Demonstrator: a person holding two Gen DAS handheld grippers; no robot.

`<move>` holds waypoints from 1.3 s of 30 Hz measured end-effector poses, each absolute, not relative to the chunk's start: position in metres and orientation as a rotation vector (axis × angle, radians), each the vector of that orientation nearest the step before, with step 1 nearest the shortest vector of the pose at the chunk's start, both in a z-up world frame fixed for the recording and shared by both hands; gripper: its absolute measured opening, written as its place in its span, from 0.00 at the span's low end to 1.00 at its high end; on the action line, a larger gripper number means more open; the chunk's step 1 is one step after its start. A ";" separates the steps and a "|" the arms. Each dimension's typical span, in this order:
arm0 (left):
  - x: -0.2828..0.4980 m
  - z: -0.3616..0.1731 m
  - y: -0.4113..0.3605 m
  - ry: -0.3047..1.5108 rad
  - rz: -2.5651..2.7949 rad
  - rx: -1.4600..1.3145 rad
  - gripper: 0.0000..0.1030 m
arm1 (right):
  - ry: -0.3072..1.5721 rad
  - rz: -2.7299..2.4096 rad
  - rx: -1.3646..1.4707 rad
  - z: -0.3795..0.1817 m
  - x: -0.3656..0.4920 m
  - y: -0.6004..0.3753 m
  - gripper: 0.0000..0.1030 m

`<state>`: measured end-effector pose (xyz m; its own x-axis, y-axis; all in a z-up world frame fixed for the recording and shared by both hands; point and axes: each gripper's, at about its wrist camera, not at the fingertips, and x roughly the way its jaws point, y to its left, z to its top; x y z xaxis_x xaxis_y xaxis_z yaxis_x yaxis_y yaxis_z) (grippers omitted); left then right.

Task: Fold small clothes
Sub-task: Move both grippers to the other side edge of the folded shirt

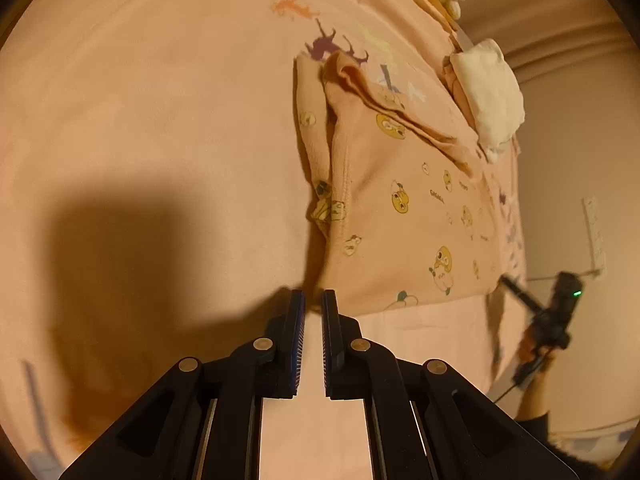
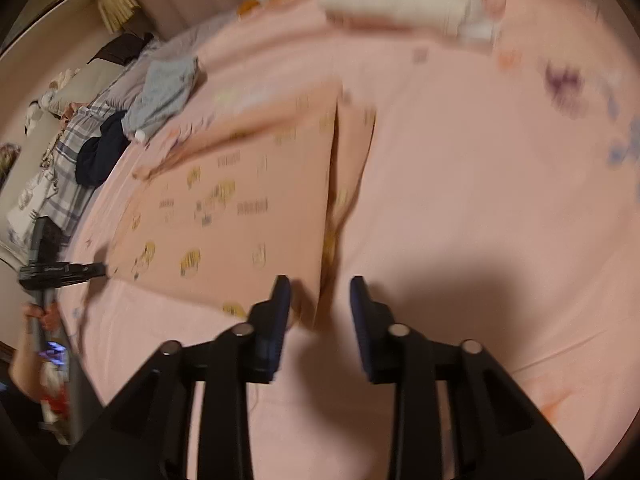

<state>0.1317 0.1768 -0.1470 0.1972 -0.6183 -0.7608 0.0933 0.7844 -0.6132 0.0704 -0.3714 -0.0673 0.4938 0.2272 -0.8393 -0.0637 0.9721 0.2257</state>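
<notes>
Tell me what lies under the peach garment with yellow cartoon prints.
The peach garment lies on a pink bedsheet with animal prints. Whatever is directly beneath the garment is covered.

Ahead of the black left hand-held gripper [image 1: 313,298], a peach garment [image 1: 404,216] carries yellow cartoon faces; the pink bedsheet [image 1: 160,100] shows purple and orange animals; cream-white clothes [image 1: 490,92] beyond.

Materials and finishes on the bed.
Printed garment [image 1: 404,216]: soft matt peach cloth with ribbed hem. Bedsheet [image 1: 160,120]: smooth matt pink cloth. Left gripper [image 1: 313,308]: matt black plastic, shiny metal pins; far white cloth [image 1: 490,96]: fluffy.
</notes>
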 end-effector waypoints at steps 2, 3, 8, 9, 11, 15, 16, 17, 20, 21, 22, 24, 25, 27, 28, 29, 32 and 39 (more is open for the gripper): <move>0.131 -0.135 0.180 1.252 -0.506 -0.443 0.01 | 0.986 0.177 0.120 -0.052 0.073 -0.366 0.33; 0.131 -0.130 0.180 1.234 -0.500 -0.417 0.01 | 0.963 0.190 0.101 -0.046 0.076 -0.362 0.33; 0.160 -0.113 0.148 1.162 -0.577 -0.403 0.01 | 0.960 0.335 0.091 -0.052 0.124 -0.321 0.33; 0.168 -0.113 0.136 1.152 -0.594 -0.395 0.01 | 0.967 0.347 0.081 -0.056 0.131 -0.312 0.32; 0.189 -0.118 0.112 1.150 -0.618 -0.389 0.01 | 0.983 0.380 0.026 -0.070 0.156 -0.286 0.29; 0.231 -0.138 0.071 1.207 -0.588 -0.313 0.01 | 1.040 0.418 -0.051 -0.094 0.201 -0.247 0.27; 0.242 -0.145 0.063 1.223 -0.573 -0.296 0.01 | 1.061 0.420 -0.074 -0.102 0.215 -0.238 0.27; 0.251 -0.149 0.060 1.229 -0.560 -0.296 0.01 | 1.073 0.422 -0.086 -0.106 0.224 -0.233 0.27; 0.282 -0.148 0.059 1.185 -0.510 -0.371 0.01 | 1.063 0.371 -0.089 -0.112 0.256 -0.227 0.25; 0.291 -0.145 0.063 1.164 -0.485 -0.404 0.01 | 1.043 0.334 -0.068 -0.110 0.268 -0.230 0.25; 0.299 -0.141 0.070 1.134 -0.447 -0.444 0.01 | 1.026 0.302 -0.048 -0.108 0.275 -0.233 0.26; 0.306 -0.137 0.083 1.090 -0.409 -0.535 0.01 | 0.992 0.253 0.021 -0.101 0.281 -0.246 0.29; 0.307 -0.135 0.089 1.083 -0.408 -0.558 0.01 | 0.984 0.255 0.052 -0.096 0.279 -0.253 0.29; 0.298 -0.130 0.095 1.072 -0.426 -0.542 0.01 | 0.969 0.262 0.078 -0.089 0.268 -0.264 0.29; 0.292 -0.129 0.096 1.072 -0.443 -0.523 0.01 | 0.969 0.262 0.068 -0.087 0.257 -0.270 0.29; 0.285 -0.129 0.097 1.075 -0.459 -0.508 0.01 | 0.975 0.259 0.055 -0.087 0.249 -0.275 0.29; 0.262 -0.134 0.104 1.091 -0.501 -0.476 0.01 | 1.028 0.230 0.027 -0.097 0.226 -0.297 0.28; 0.223 -0.151 0.129 1.131 -0.452 -0.504 0.01 | 1.046 0.057 0.032 -0.099 0.204 -0.333 0.26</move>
<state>0.2232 0.1294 -0.1511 0.3593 -0.5782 -0.7325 0.0857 0.8021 -0.5911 0.2042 -0.3335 -0.0990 0.4993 0.0622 -0.8642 -0.0316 0.9981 0.0536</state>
